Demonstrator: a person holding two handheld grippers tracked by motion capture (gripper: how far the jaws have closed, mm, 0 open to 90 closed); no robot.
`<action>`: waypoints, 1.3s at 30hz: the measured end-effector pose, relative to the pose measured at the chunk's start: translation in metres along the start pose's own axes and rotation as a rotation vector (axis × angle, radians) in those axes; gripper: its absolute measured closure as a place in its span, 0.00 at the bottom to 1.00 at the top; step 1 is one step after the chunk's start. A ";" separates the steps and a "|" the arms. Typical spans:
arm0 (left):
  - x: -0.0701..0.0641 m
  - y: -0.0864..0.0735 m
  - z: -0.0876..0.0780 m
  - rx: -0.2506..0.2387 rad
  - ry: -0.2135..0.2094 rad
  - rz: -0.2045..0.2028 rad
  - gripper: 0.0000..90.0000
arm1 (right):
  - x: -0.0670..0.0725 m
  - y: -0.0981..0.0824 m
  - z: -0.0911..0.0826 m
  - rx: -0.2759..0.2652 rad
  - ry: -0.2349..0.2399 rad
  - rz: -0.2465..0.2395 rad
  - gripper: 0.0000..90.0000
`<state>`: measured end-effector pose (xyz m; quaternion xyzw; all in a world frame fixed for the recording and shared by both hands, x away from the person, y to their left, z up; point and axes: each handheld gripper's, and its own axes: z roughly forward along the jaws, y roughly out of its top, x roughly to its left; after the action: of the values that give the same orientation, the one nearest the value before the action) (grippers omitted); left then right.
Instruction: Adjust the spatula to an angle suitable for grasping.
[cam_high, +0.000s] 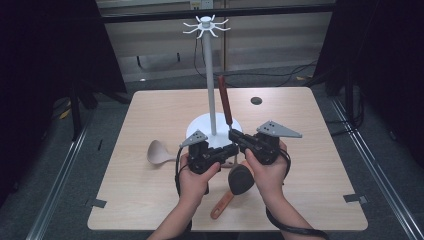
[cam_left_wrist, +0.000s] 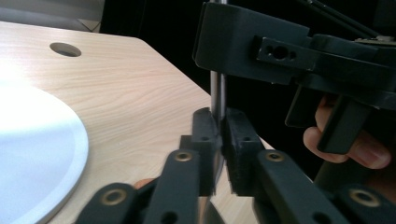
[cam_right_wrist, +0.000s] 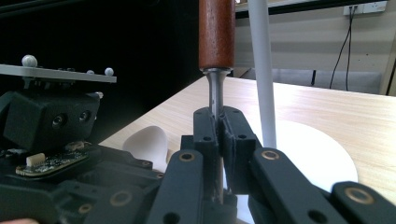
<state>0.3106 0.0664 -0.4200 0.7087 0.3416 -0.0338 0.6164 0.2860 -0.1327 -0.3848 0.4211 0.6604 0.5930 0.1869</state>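
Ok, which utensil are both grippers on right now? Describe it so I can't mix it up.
Start at the white stand on its round base at mid-table. Right beside its pole, the brown-handled utensil stands upright, its metal shaft clamped by the left gripper and right gripper. The beige spoon and dark spoon lie flat.

A: Any writing, label, brand or number to read here?

B: None that I can make out. The counter is plain wood, and the white stand toward twelve o'clock carries no mark.

A: And the small circuit board in the right gripper view?

B: Too small and blurred to read anything on it.
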 end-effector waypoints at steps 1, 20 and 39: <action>0.000 0.001 -0.001 -0.002 -0.005 0.003 0.93 | 0.000 0.001 -0.001 -0.004 0.001 0.000 0.96; 0.005 0.027 -0.027 0.042 0.034 0.170 0.94 | -0.011 -0.003 -0.014 -0.009 0.053 -0.019 0.51; 0.012 0.053 -0.033 0.050 0.017 0.183 0.94 | -0.045 -0.051 -0.011 0.237 -0.050 -0.084 0.03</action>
<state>0.3348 0.1013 -0.3728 0.7525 0.2796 0.0201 0.5960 0.2867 -0.1718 -0.4419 0.4268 0.7379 0.4919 0.1769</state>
